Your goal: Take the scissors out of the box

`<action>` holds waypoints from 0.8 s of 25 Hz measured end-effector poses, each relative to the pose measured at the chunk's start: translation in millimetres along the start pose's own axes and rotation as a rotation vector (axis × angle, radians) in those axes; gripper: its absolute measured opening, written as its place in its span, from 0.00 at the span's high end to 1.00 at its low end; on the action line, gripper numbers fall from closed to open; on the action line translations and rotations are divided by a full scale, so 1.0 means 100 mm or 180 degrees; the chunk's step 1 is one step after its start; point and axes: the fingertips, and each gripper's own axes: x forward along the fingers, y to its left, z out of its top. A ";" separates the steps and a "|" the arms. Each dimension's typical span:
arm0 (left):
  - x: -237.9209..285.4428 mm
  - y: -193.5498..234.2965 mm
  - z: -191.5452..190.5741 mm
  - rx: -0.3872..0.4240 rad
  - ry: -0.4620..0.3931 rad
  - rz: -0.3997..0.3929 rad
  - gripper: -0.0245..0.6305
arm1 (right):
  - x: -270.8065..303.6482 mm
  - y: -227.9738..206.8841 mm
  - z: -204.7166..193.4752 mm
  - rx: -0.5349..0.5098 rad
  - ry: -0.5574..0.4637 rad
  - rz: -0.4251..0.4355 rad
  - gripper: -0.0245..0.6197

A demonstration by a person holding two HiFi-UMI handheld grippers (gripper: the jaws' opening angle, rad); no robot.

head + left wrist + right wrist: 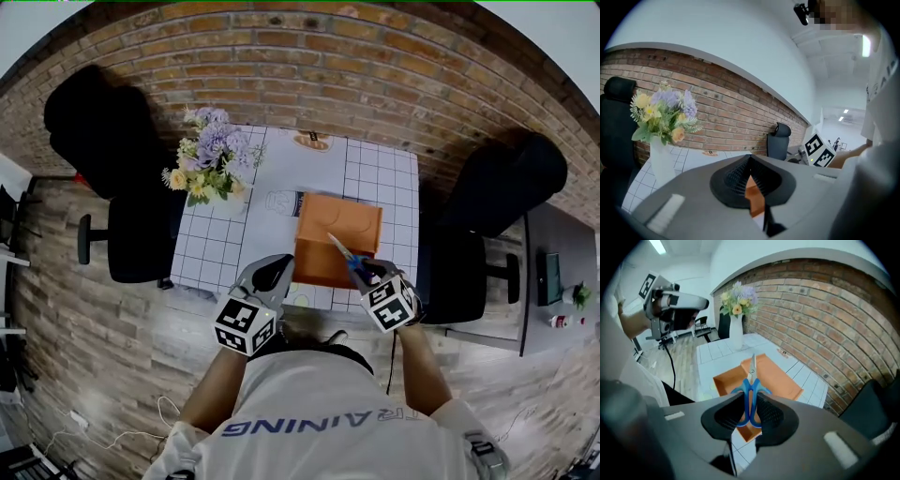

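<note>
- Right now my right gripper (749, 411) tilts down over the orange box (780, 380), jaws pinching the scissors (751, 380) by their blue handles, blades pointing away above the open box.
- My left gripper (750, 164) is held near level just beside the box's near left corner, jaws pressed together, nothing between them.
- White gridded table (380, 178); flowers (211, 159) to the left.
- Brick wall (328, 66) behind; wood floor (75, 356).

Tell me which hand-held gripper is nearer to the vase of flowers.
Left. The left hand-held gripper sits near the table's front edge, on the vase of flowers' side of the orange box. The right hand-held gripper, holding the scissors, is at the box's other front corner.
</note>
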 end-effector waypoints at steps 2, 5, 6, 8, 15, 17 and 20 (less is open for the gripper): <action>0.00 -0.02 0.09 0.0028 -0.0060 -0.0005 0.96 | -0.18 -0.10 0.19 0.0174 -0.0312 -0.0109 0.80; 0.00 -0.03 0.21 0.0054 -0.0136 0.0006 0.96 | -0.45 -0.25 0.45 0.0353 -0.0718 -0.0265 0.80; 0.00 -0.03 0.25 0.0068 -0.0159 0.0008 0.96 | -0.54 -0.29 0.53 0.0398 -0.0845 -0.0301 0.80; -0.01 -0.04 0.34 0.0104 -0.0211 0.0010 0.96 | -0.72 -0.37 0.68 0.0490 -0.1105 -0.0377 0.80; -0.04 -0.16 0.62 0.0237 -0.0393 -0.0027 0.96 | -1.38 -0.58 0.95 0.0767 -0.1856 -0.0670 0.80; -0.05 -0.21 0.68 0.0279 -0.0430 -0.0039 0.96 | -1.51 -0.62 0.97 0.0806 -0.1982 -0.0725 0.80; -0.07 -0.27 0.76 0.0349 -0.0480 -0.0023 0.96 | -1.69 -0.65 0.98 0.0907 -0.2169 -0.0778 0.80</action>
